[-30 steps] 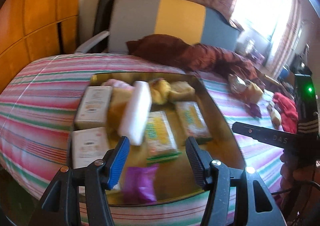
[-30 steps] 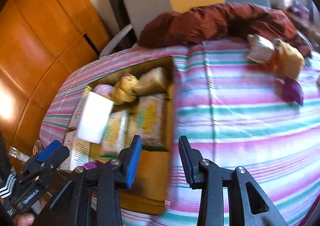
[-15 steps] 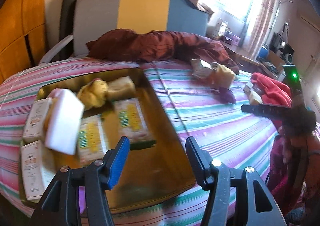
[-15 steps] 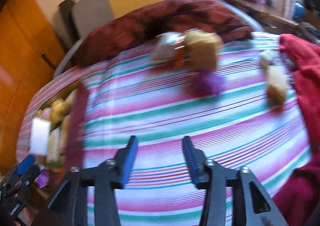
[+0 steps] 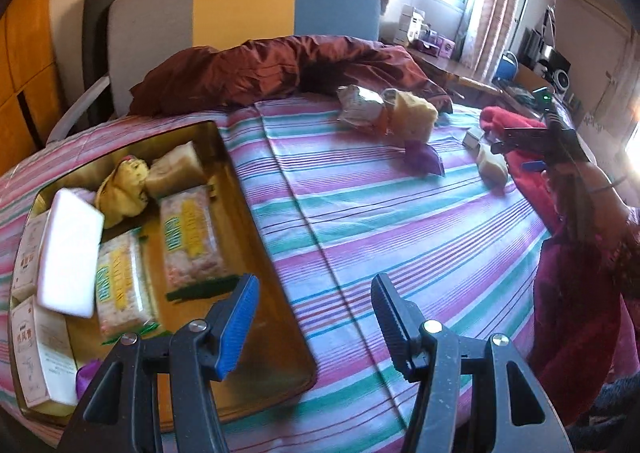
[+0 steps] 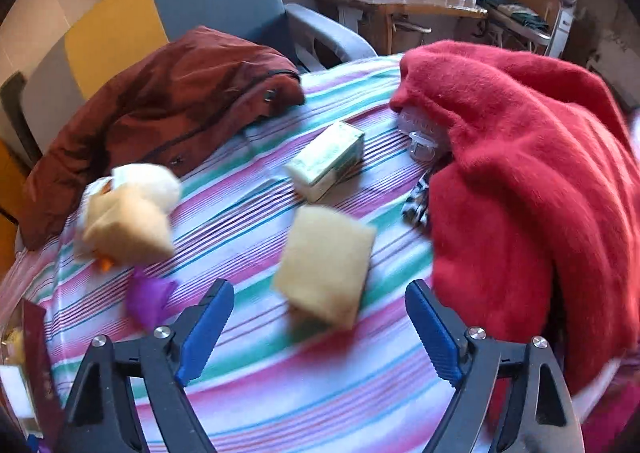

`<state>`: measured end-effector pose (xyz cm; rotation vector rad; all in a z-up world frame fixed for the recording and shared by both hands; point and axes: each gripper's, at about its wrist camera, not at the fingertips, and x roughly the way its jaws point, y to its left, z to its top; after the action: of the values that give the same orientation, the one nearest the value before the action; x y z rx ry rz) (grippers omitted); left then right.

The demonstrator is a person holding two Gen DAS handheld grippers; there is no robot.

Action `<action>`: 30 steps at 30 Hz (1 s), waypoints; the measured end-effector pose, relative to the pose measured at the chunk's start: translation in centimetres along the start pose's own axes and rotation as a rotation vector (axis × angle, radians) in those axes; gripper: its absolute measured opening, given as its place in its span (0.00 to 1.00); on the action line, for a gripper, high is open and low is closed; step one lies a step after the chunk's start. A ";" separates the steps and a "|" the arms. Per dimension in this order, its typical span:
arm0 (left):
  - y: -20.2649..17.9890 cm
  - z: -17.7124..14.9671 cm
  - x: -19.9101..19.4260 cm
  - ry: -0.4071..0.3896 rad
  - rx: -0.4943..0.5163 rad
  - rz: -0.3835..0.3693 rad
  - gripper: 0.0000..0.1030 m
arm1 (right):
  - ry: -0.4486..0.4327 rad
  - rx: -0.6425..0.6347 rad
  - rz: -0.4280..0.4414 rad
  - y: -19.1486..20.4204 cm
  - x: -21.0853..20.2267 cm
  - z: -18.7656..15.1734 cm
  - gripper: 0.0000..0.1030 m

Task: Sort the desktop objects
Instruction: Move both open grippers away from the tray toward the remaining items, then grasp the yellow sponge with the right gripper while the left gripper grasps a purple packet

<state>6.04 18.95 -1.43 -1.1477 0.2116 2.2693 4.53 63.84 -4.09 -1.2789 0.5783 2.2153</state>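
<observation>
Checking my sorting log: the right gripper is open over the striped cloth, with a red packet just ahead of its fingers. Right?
Not quite. The packet ahead of the open right gripper is pale yellow, not red; the right wrist view shows it lying on the striped cloth.

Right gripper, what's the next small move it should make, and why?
Probably ease the right gripper forward and down around the tan wrapped packet. Its jaws stand wide open and empty, the packet lies loose on the striped cloth just ahead of them, and the gold tray already holds similar packets.
</observation>
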 end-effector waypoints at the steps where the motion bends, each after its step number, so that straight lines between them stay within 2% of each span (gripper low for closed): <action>1: -0.4 0.3 0.3 0.004 0.005 -0.001 0.57 | 0.002 0.012 -0.007 -0.3 0.5 0.1 0.85; 5: -1.8 1.7 1.3 0.000 0.028 -0.013 0.57 | -0.006 0.055 0.060 -1.1 2.0 0.1 0.76; 9: -3.7 3.2 3.4 0.010 0.043 -0.038 0.57 | -0.039 0.027 0.072 -0.1 2.0 0.8 0.76; 11: -4.6 3.9 4.5 0.017 0.046 -0.052 0.57 | -0.035 0.003 0.050 0.6 2.6 0.8 0.76; 13: -5.9 4.9 5.7 0.020 0.060 -0.072 0.57 | 0.002 -0.024 0.026 1.2 3.5 0.6 0.68; 14: -6.5 5.3 6.2 0.017 0.069 -0.076 0.58 | 0.018 -0.045 0.002 1.5 3.9 0.6 0.58; 16: -7.9 6.4 7.7 0.028 0.086 -0.102 0.58 | 0.004 -0.077 -0.006 1.7 3.5 0.5 0.56; 18: -9.3 7.6 9.6 0.043 0.095 -0.133 0.65 | 0.007 -0.075 0.014 1.6 3.2 0.4 0.55; 20: -10.5 8.6 11.1 0.053 0.116 -0.146 0.66 | 0.027 -0.055 0.045 1.3 3.2 0.3 0.55; 24: -13.0 11.1 14.5 0.063 0.161 -0.143 0.67 | 0.041 -0.029 0.072 0.7 3.2 0.3 0.55; 30: -15.4 13.4 19.1 0.098 0.239 -0.116 0.68 | 0.047 -0.039 0.069 0.8 3.2 0.2 0.56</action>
<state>-3.27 44.86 -6.28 -1.1155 0.4317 2.0263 2.50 64.04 -6.74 -1.3533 0.6079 2.2680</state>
